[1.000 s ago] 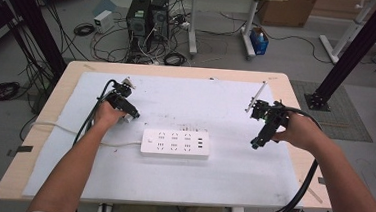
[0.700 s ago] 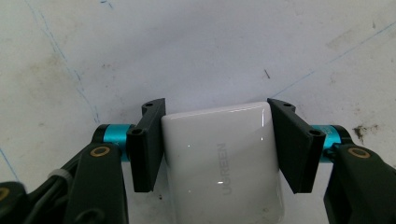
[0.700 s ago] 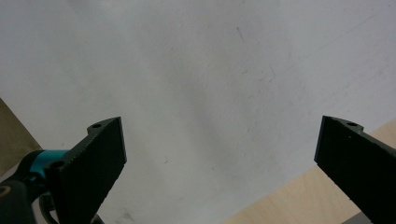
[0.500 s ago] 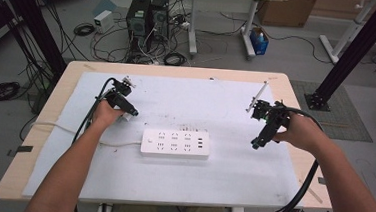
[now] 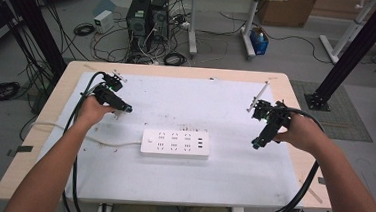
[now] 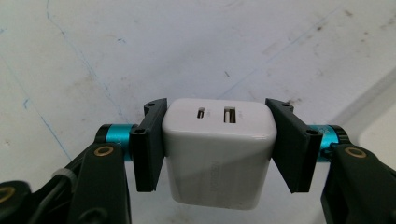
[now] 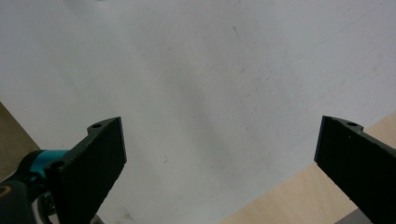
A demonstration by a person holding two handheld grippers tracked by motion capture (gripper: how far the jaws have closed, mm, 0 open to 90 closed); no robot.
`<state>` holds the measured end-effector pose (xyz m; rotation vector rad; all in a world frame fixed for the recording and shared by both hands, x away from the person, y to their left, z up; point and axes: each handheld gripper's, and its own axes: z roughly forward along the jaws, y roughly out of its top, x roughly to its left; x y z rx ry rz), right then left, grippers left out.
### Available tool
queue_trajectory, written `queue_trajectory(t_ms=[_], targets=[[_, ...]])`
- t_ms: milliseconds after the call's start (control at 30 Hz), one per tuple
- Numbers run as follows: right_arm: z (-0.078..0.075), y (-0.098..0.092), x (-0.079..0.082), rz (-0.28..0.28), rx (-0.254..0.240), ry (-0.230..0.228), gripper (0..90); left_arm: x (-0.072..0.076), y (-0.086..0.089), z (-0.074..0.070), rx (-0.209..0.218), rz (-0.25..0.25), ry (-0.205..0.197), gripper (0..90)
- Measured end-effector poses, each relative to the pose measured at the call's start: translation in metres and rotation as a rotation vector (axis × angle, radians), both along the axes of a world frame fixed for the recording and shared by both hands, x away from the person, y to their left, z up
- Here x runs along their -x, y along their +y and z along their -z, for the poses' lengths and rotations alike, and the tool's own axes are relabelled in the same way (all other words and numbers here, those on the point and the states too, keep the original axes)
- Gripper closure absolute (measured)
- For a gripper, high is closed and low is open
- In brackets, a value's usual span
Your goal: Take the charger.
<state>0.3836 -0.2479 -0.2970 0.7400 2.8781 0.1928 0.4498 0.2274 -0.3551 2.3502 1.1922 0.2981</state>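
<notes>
My left claw (image 6: 217,140) is clamped on a white charger block (image 6: 217,154) — two ports facing out, its faint embossed lettering unreadable — lifted above the white worktop (image 5: 236,104), while my right claw (image 7: 219,158) gapes wide, gripping nothing.

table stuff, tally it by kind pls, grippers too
grippers: 2, left gripper and right gripper
white USB charger: 1, clamped in the left gripper
white power strip: 1
total: 4
</notes>
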Motion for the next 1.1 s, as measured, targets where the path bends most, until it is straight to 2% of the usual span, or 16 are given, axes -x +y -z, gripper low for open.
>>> queue_trajectory(t_ms=[100,267,300,367,533,933,1100], targets=[[0.000,0.002,0.002,0.016,0.004,-0.006,1.4,0.008,0.000,-0.012,-0.004,0.031,-0.014,41.9],[-0.001,0.003,0.004,0.004,0.003,-0.015,1.4,0.021,-0.002,-0.032,0.005,0.100,-0.039,41.9],[-0.001,0.003,0.004,0.004,0.003,-0.015,1.4,0.021,-0.002,-0.032,0.005,0.100,-0.039,41.9],[-0.002,0.004,0.006,0.005,0.005,-0.019,1.4,0.029,-0.004,-0.044,0.012,0.127,-0.053,41.9],[-0.005,0.005,0.010,-0.001,-0.002,-0.031,1.4,0.044,-0.011,-0.057,0.018,0.159,-0.075,41.9],[-0.011,0.006,0.024,-0.022,-0.005,-0.063,1.4,0.067,-0.022,-0.070,0.015,0.205,-0.082,41.9],[-0.015,0.009,0.027,0.002,-0.032,-0.072,1.4,0.074,-0.021,-0.074,0.015,0.220,-0.092,41.9]])
